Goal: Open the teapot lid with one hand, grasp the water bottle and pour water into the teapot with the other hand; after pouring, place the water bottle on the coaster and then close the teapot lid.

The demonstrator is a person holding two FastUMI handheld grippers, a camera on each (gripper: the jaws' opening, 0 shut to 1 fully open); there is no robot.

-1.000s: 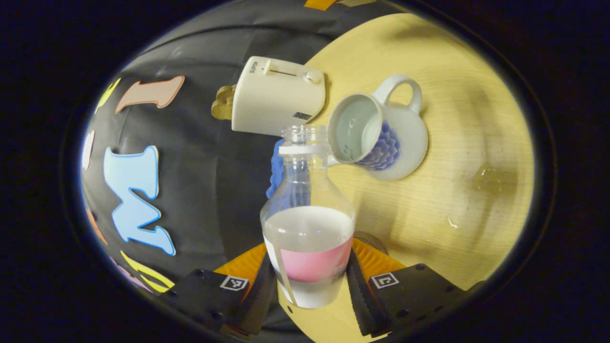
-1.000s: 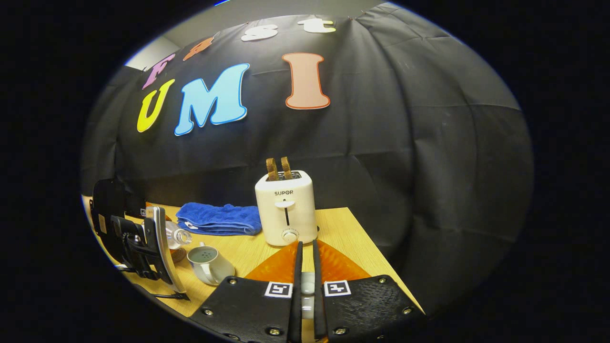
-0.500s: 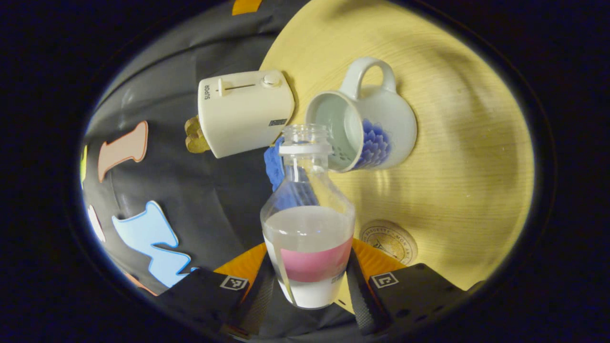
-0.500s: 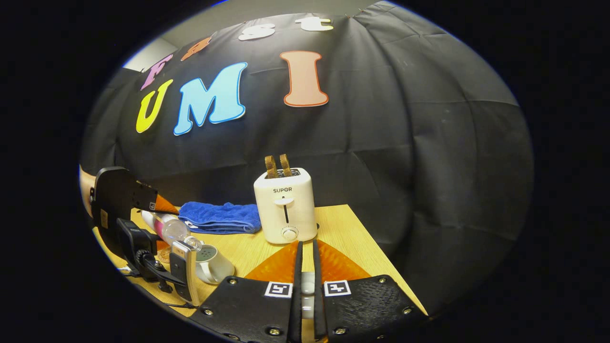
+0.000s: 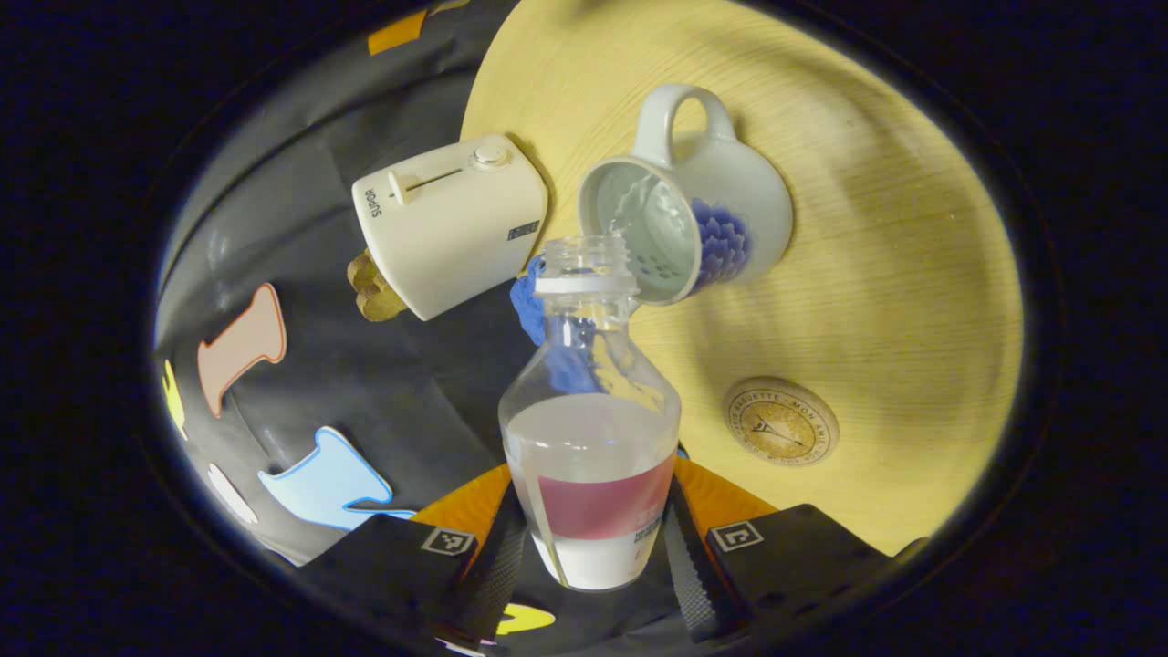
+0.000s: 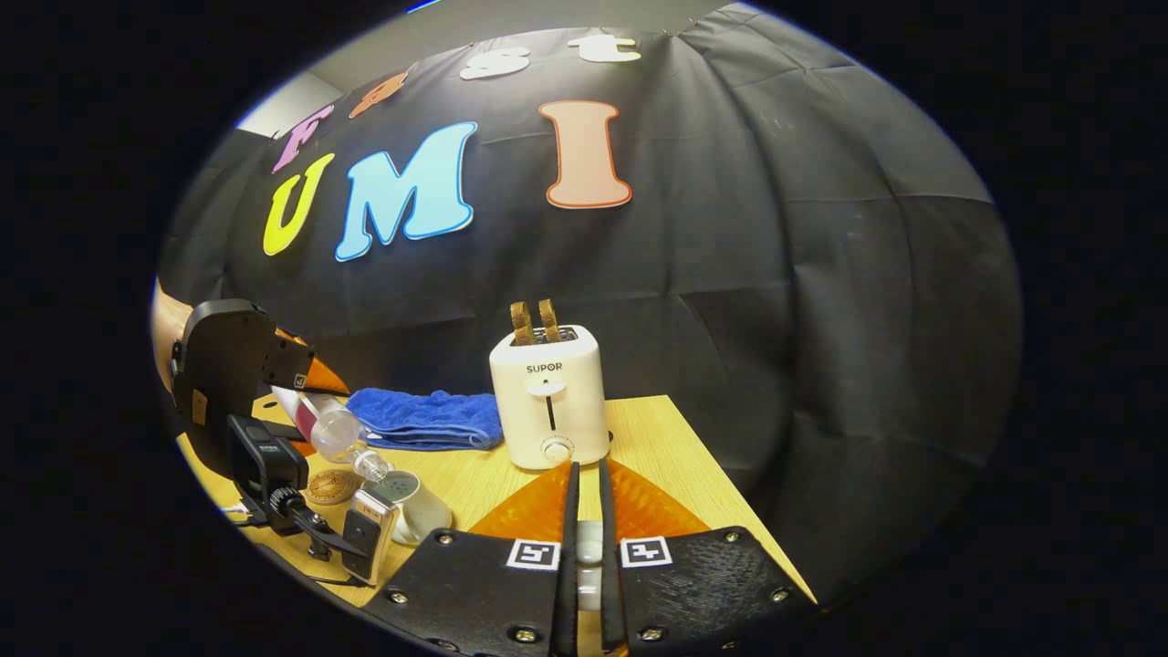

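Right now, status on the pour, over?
Left tongs clamped on tilted water bottle, water running into open teapot. Right tongs pinching the lid. Coaster bare.

Between the left jaws sits the water bottle (image 5: 590, 438), its mouth over the open teapot (image 5: 698, 214) ahead on the table (image 5: 894, 274). The coaster (image 5: 781, 422) lies right of them, the toaster (image 5: 449, 224) left.

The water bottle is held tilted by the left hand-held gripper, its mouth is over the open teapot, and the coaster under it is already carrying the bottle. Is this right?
Not quite. The coaster lies bare on the table, beside the teapot; the left gripper view shows it. The rest holds: the left hand-held gripper holds the water bottle tilted, mouth over the open teapot.
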